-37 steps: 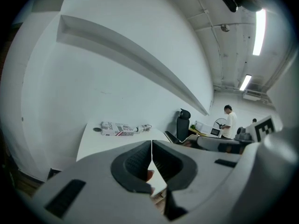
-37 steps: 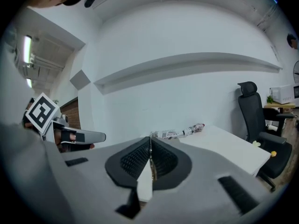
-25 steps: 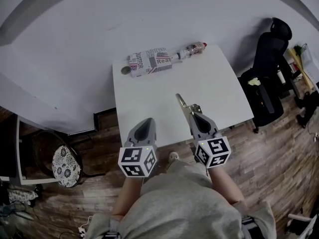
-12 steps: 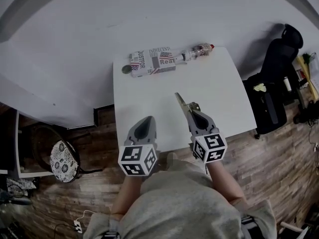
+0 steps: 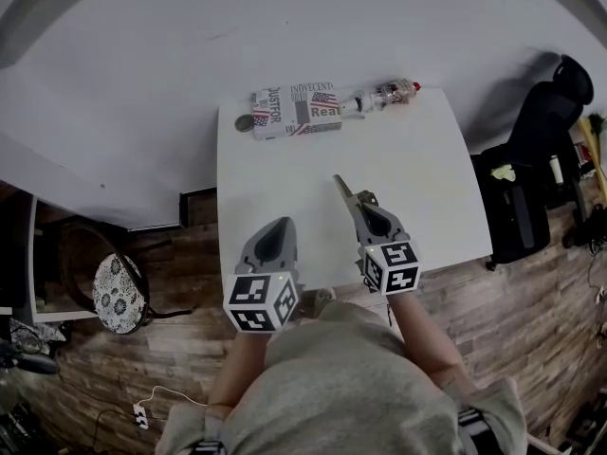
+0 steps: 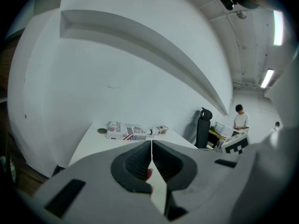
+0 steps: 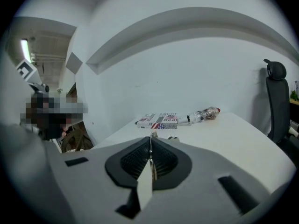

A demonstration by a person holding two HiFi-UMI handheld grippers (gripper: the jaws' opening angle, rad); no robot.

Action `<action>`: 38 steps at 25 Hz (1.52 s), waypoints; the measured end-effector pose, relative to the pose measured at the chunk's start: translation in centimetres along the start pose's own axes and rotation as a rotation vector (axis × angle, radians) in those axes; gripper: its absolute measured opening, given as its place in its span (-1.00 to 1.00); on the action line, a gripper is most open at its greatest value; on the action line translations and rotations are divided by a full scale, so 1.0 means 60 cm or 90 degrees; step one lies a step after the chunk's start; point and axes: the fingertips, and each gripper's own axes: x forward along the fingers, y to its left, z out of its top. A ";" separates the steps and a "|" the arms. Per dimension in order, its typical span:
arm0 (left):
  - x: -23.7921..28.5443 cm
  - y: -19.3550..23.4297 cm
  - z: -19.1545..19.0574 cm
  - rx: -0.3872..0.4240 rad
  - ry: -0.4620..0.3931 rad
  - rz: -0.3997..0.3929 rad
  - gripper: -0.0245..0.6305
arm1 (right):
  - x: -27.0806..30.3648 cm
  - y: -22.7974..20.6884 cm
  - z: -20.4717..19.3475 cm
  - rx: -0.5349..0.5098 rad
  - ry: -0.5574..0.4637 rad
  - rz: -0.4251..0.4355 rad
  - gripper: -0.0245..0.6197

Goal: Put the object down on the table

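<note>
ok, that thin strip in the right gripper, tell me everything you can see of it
The strip is thin, flat and narrow, yellowish like brass; what it is can't be told. The right gripper is shut on its near end, and the rest juts past the tips, angled toward the far left. In the right gripper view it shows edge-on, a fine line between the pads. It hangs over the white table, apparently clear of it.

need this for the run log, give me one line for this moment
right gripper: shut on thin flat object | left gripper: shut, empty | thin flat object: gripped, over table
</note>
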 end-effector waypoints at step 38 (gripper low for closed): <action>0.030 0.001 0.008 0.001 -0.003 0.023 -0.90 | 0.090 -0.048 -0.095 -0.015 0.113 -0.011 -0.88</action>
